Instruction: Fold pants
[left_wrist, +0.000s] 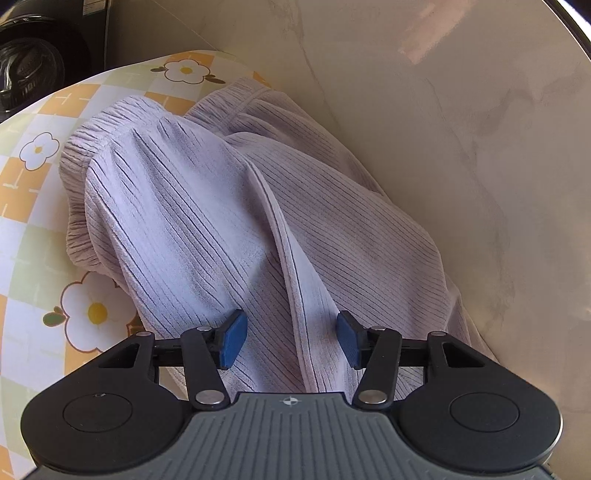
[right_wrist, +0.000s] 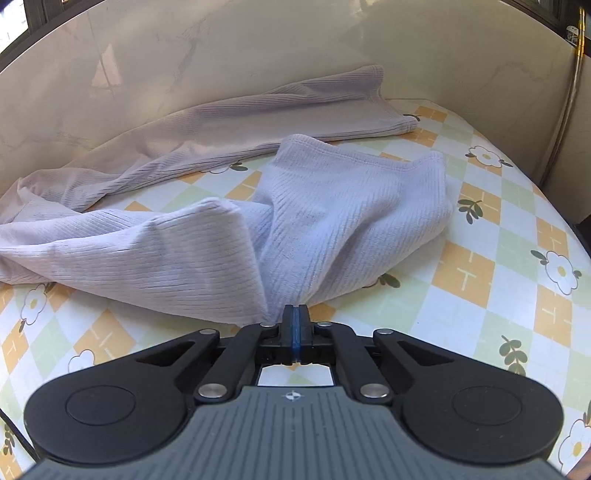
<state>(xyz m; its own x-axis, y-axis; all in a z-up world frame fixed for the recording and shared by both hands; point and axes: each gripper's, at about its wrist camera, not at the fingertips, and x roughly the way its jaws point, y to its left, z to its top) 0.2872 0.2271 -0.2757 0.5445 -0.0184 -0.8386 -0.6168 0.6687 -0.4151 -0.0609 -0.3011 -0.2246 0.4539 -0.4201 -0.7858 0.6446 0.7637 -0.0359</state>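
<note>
Pale lilac ribbed pants (left_wrist: 207, 206) lie rumpled on a flower-patterned tablecloth (left_wrist: 26, 206), waistband at the upper left of the left wrist view. My left gripper (left_wrist: 291, 338) hovers over them, open, blue pads either side of a raised seam fold without pressing it. In the right wrist view the pants (right_wrist: 332, 221) spread across the table, one leg stretching along the far wall. My right gripper (right_wrist: 294, 317) is shut on the pants, pinching a bunched edge of cloth that rises to its tips.
A glossy beige marbled wall (left_wrist: 461, 129) borders the table right behind the pants. A dark appliance (left_wrist: 40, 55) stands beyond the table's far left corner. Bare checked tablecloth (right_wrist: 498, 277) shows to the right of the cloth.
</note>
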